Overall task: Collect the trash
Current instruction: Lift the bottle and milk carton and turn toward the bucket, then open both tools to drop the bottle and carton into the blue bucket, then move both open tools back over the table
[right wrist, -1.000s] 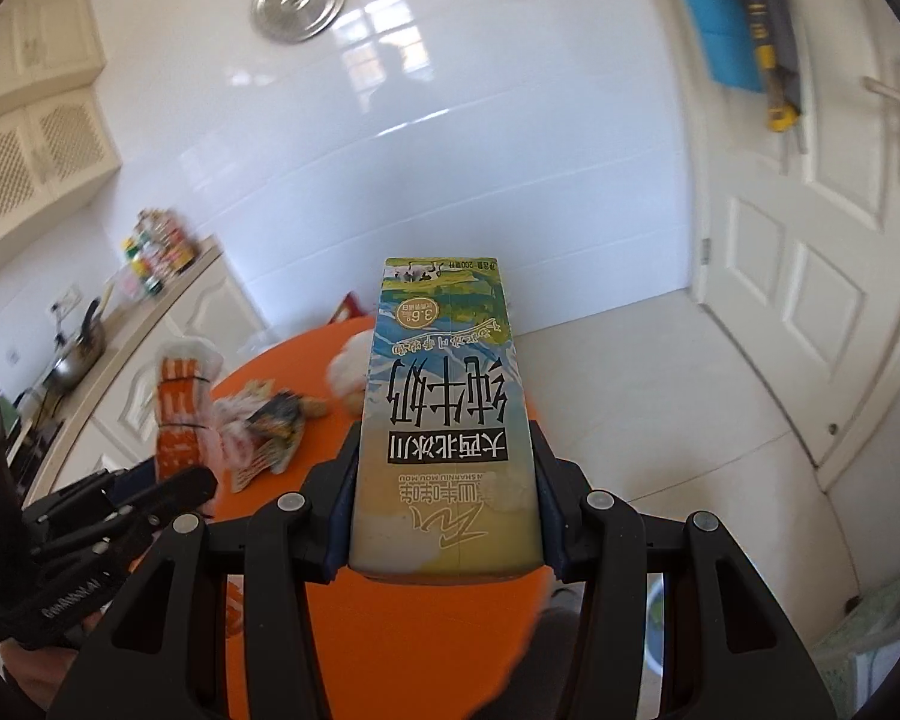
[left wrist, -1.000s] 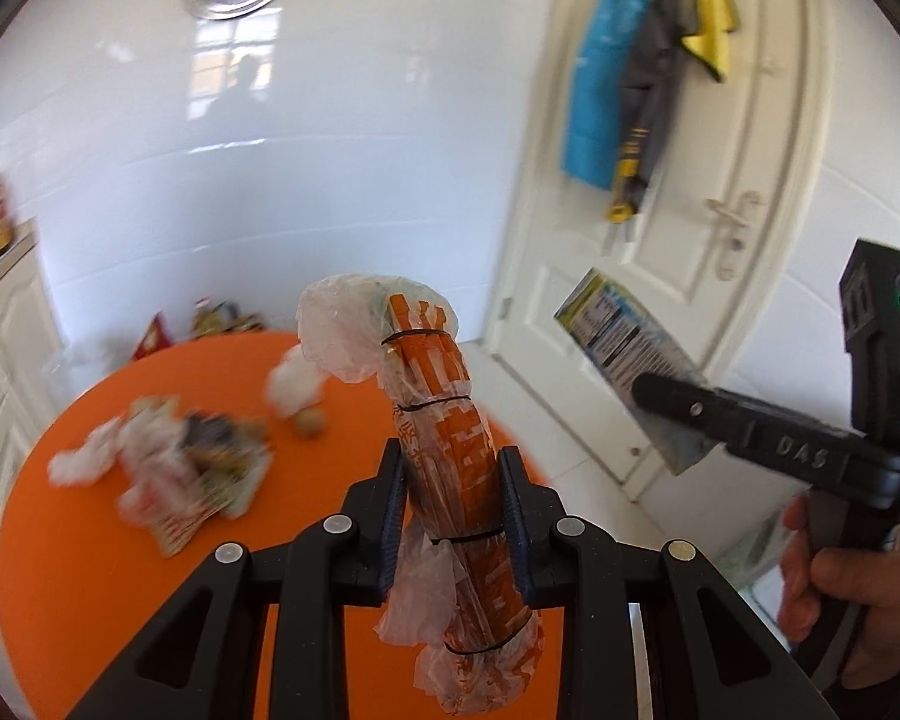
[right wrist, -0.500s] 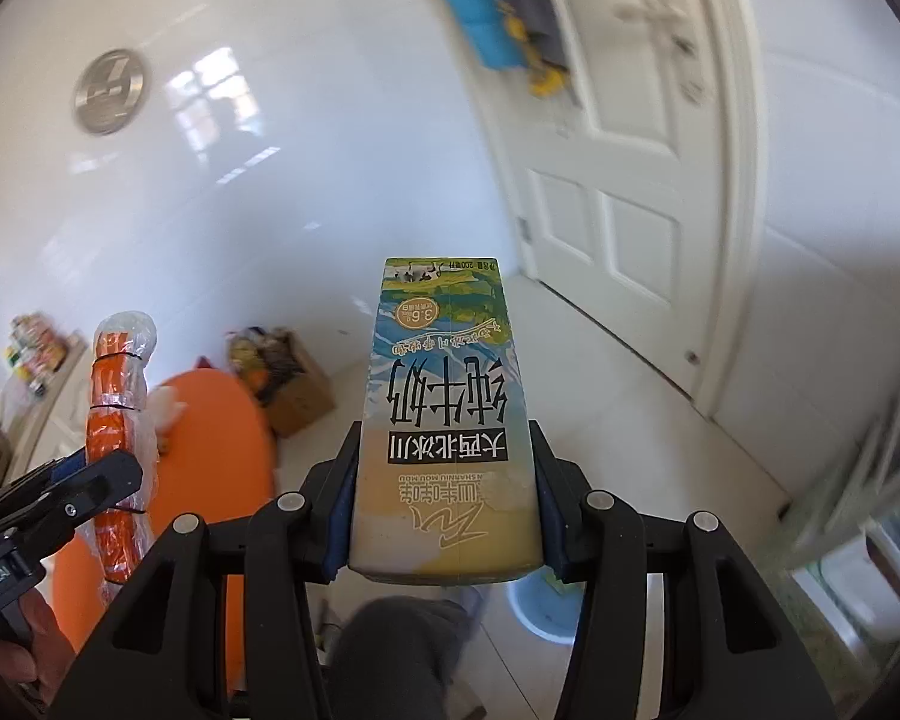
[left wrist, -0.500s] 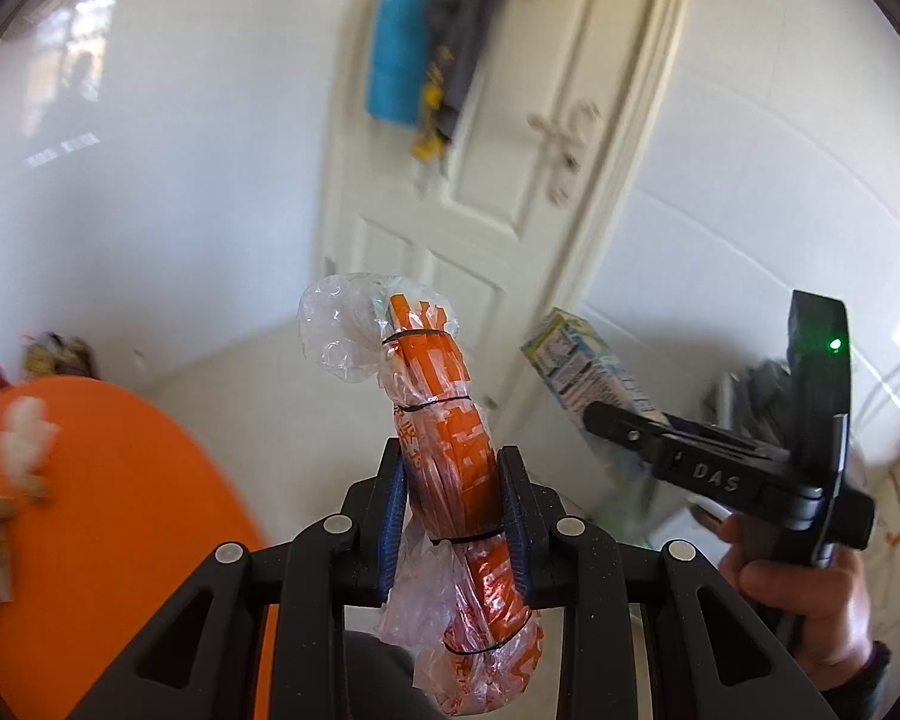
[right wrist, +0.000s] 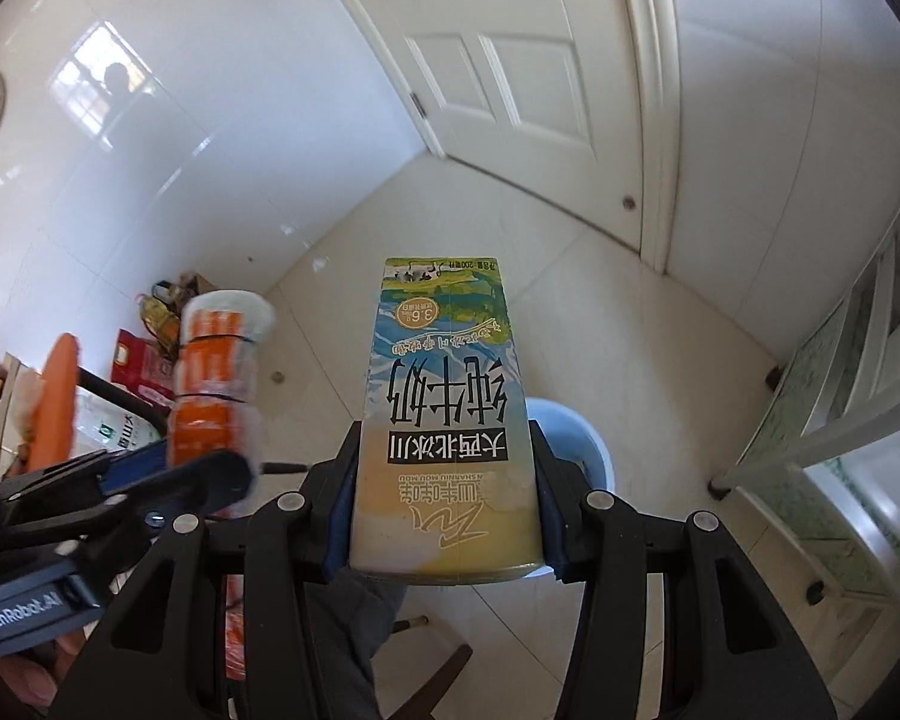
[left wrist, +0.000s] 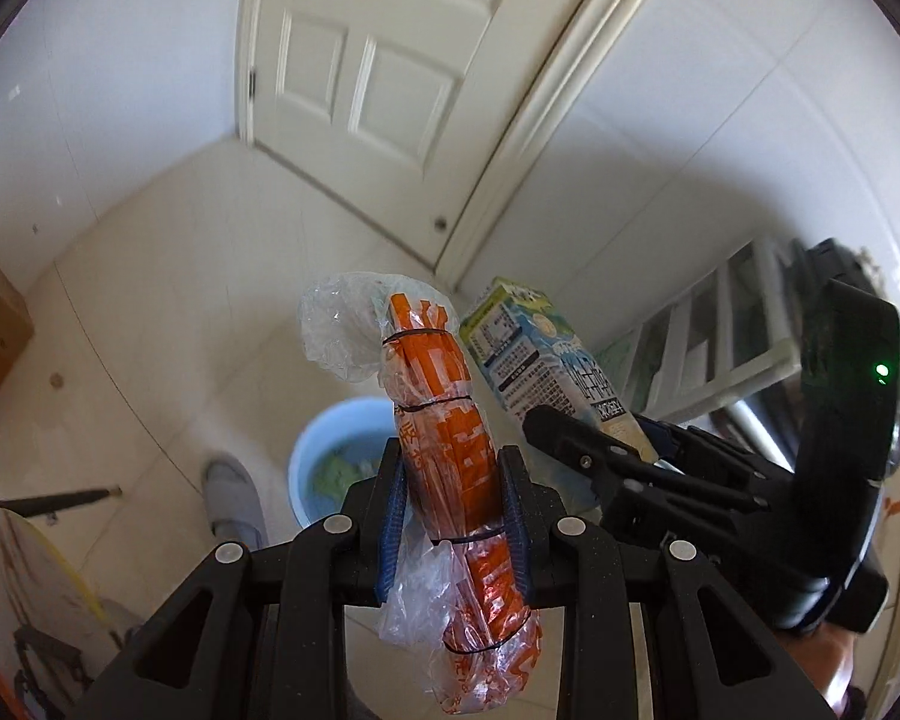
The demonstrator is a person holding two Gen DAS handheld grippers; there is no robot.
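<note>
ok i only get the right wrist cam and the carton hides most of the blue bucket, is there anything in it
Observer: Yes. In the left wrist view the blue bucket is open on top, with some green scraps lying at its bottom.
Operator: the other hand is a blur for me, is it really gripping its thing
Observer: Yes. The left gripper has both pads pressed on an orange packet, which is wrapped in clear plastic with thin black bands round it.
Operator: anything on the floor next to it
Observer: A grey shoe stands just left of the bucket in that view, with a narrow strip of floor between them.
</note>
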